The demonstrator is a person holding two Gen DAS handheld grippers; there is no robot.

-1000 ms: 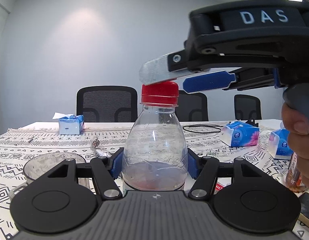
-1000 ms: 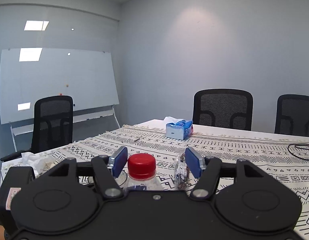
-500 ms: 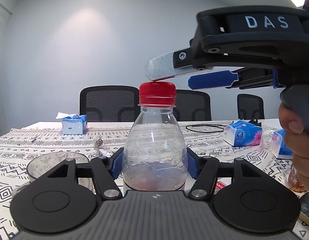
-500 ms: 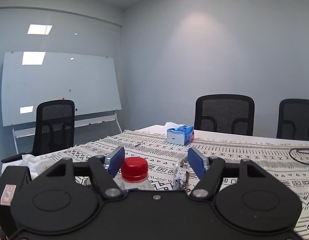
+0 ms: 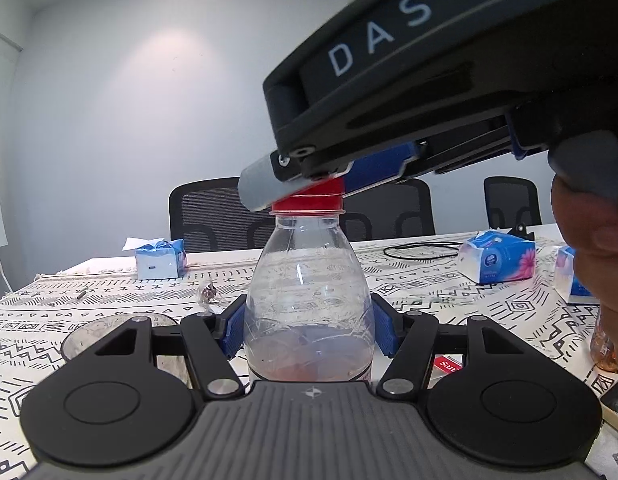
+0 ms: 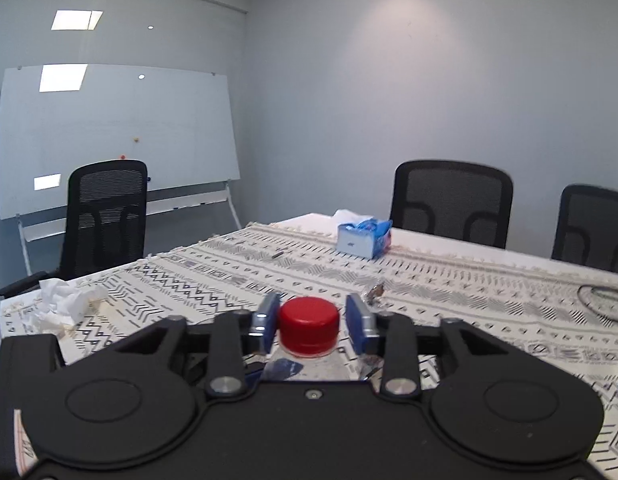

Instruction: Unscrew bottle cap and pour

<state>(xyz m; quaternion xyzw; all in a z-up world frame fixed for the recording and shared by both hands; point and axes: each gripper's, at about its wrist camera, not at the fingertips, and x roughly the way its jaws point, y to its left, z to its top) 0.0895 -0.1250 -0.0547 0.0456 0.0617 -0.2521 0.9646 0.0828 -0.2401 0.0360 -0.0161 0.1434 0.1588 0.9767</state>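
I see the clear plastic bottle (image 5: 309,300) standing upright on the patterned black-and-white cloth surface (image 5: 109,304), clamped at its body between the blue pads of my left hand-held gripper (image 5: 309,330); a little reddish liquid sits at its bottom. Its round red screw cap (image 6: 308,326) lies between the fingers of my right hand-held gripper (image 6: 312,322), which reaches in from above and from the right of the left one. Those fingers stand a little apart, with a thin gap showing on each side of the cap, so they are not pressing on it. In the left wrist view one grey fingertip (image 5: 261,190) covers part of the cap's front. Just left of my left hand-held gripper a clear glass cup (image 5: 85,344) rests on the surface, partly hidden behind the gripper's body. Beyond the bottle lies a small crinkled wrapper (image 5: 208,293), and farther off to the left a blue tissue box (image 5: 160,259). Right of the bottle I see a blue flowered tissue pack (image 5: 497,258) and a black cable loop (image 5: 425,249). Black mesh chairs (image 6: 451,202) stand behind the surface.
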